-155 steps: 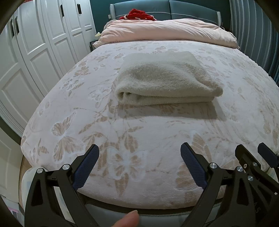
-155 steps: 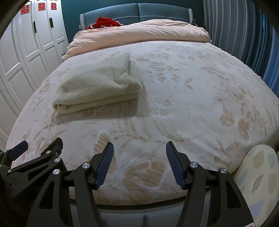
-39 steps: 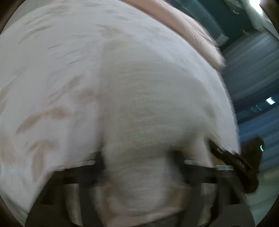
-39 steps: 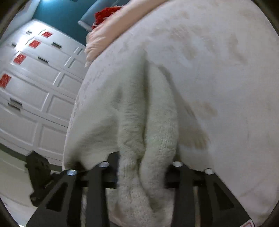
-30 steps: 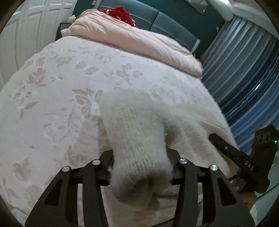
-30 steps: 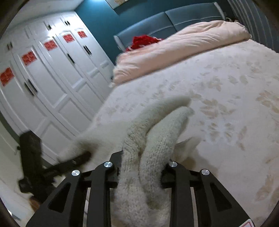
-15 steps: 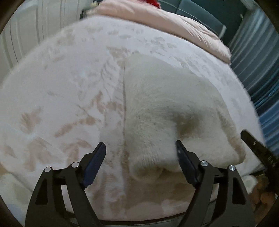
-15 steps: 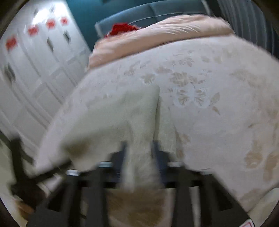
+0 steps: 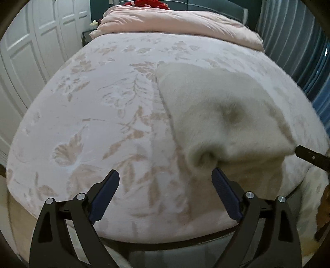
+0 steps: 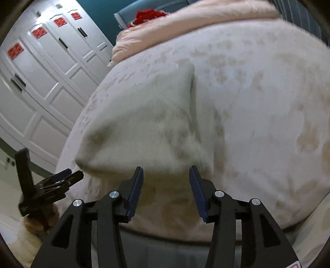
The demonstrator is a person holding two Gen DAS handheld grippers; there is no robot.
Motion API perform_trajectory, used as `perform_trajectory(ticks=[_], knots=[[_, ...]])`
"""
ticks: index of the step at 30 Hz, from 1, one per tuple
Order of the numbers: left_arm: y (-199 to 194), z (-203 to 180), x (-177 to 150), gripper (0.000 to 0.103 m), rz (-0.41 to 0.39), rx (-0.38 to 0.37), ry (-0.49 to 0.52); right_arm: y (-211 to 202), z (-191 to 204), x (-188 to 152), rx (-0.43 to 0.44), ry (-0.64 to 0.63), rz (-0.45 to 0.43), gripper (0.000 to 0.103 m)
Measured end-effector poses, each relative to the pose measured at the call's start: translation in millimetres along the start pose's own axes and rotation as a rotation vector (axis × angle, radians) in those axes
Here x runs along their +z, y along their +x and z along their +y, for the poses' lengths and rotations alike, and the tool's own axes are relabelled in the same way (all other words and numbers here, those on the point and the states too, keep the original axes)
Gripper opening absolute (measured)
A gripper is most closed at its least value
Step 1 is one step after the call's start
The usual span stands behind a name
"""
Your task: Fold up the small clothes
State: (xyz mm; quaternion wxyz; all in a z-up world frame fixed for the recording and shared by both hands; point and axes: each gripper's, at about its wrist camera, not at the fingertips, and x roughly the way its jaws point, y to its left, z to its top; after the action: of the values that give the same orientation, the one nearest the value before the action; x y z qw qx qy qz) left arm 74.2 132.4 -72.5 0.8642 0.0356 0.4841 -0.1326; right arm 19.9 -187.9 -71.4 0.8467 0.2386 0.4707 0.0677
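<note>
Sweater [image 9: 222, 107] lies spread on bed [image 9: 103, 107], left gripper [image 9: 165, 195] at 7 o'clock and right gripper [image 10: 166, 189] at 5, both spread apart, empty, probably clearing for the next fold.

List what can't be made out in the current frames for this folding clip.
- Cream garment: what kind of clothing it is; motion blur in both wrist views smears the knit.
- Garment's near edge: the bed's curve hides whether it overhangs, right wrist view.
- Right gripper: cut off by the left wrist view's edge.
- Red item by the headboard: too small and blurred to identify.
</note>
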Motion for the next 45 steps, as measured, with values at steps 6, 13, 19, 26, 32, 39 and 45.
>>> perform_trajectory(ticks=[6,13,19,26,32,39,45], knots=[[21,-8,18,0.064,0.018,-0.071,-0.043,22,-9,18,0.084,0.1,-0.016,0.044],[15,1,34,0.01,0.027,-0.118,-0.077,-40,55,47,0.213,-0.07,-0.143,0.008],[47,13,-8,0.0,0.161,0.015,-0.009,41,15,-38,0.029,-0.011,0.17,0.006],[12,18,0,0.013,0.083,-0.031,-0.015,-9,2,-16,-0.007,0.006,0.025,0.04],[-25,-5,20,0.097,-0.076,-0.063,-0.014,10,-20,8,0.147,0.152,0.013,0.071],[65,5,33,0.057,0.11,-0.265,-0.264,89,-13,43,0.214,0.215,0.095,0.041],[14,-16,56,0.039,-0.06,-0.277,-0.199,-1,70,94,0.151,-0.195,-0.167,0.026]])
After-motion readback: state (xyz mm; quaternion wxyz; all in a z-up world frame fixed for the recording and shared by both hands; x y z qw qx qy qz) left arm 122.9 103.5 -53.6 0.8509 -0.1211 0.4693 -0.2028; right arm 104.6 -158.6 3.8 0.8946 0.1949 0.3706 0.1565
